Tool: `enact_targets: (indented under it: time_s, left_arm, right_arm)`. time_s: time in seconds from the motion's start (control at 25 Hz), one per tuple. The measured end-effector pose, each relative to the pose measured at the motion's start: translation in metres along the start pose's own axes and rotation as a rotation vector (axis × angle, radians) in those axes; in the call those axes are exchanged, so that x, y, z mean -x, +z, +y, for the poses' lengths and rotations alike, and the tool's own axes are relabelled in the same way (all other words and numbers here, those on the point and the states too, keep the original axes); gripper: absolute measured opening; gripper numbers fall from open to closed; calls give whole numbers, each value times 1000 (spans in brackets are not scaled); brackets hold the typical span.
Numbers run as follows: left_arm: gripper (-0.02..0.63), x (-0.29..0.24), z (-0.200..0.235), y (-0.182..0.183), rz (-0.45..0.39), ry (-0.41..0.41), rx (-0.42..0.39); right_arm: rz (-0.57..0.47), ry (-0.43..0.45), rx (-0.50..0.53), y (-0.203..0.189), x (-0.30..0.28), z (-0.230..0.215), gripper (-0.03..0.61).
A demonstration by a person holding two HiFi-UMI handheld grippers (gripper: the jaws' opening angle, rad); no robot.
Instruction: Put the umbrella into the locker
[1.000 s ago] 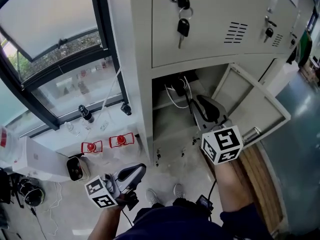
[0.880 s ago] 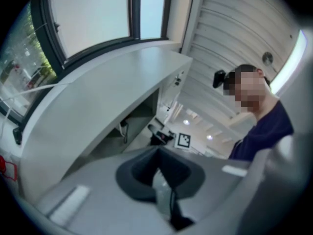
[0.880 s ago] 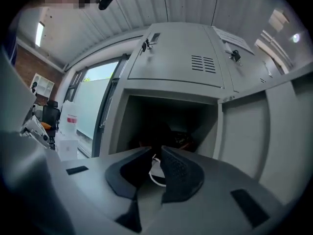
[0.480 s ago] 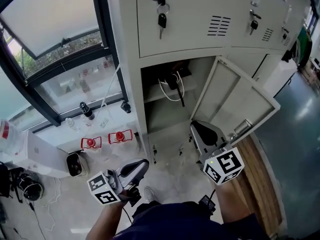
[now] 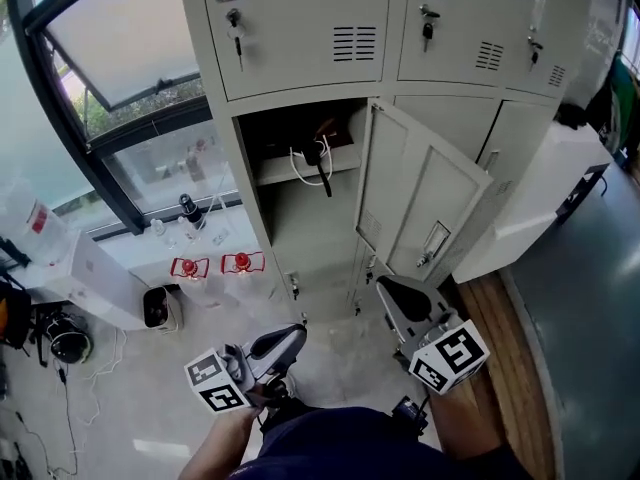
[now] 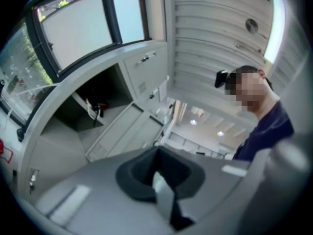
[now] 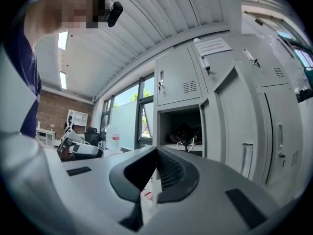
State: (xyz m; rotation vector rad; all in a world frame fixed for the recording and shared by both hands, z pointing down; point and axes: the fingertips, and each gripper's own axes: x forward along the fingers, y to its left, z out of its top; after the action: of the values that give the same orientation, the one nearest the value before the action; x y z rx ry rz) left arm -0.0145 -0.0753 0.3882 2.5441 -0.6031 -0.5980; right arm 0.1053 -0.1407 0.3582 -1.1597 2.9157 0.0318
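The umbrella (image 5: 318, 154), dark with a white cord, lies on the shelf inside the open grey locker (image 5: 300, 218); it also shows in the left gripper view (image 6: 98, 109) and the right gripper view (image 7: 185, 133). The locker door (image 5: 420, 208) stands half open to the right of the opening. My left gripper (image 5: 290, 336) is low and well back from the locker, jaws shut and empty (image 6: 157, 152). My right gripper (image 5: 390, 290) hangs in front of the door's lower edge, also shut with nothing in it (image 7: 156, 152).
Closed lockers with keys (image 5: 235, 23) sit above the open one. A window with a dark frame (image 5: 90, 128) fills the left. On the floor are two red-topped items (image 5: 214, 265), a white box (image 5: 95, 278) and a small device (image 5: 155, 308). A white cabinet (image 5: 540, 203) stands right.
Both grippers have drawn back from the locker. The right gripper has come out of the compartment and its jaws have closed empty. The door has swung partly toward the opening.
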Motion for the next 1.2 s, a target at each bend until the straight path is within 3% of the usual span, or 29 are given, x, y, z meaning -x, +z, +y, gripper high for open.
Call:
enact_targets:
  time_s: [0.16, 0.48, 0.92, 1.2]
  left_arm:
    - [0, -7, -35, -25, -20, 51, -14]
    - [0, -4, -88, -51, 28, 125, -52]
    - [0, 25, -104, -60, 74, 189, -89]
    - [0, 61, -99, -46, 49, 212, -93]
  right_arm:
    - [-22, 70, -28, 3, 41, 8, 8]
    - [-27, 142, -113, -11, 87, 29, 8]
    - [37, 152, -240, -49, 94, 61, 8]
    - [20, 153, -208, -35, 78, 90, 7]
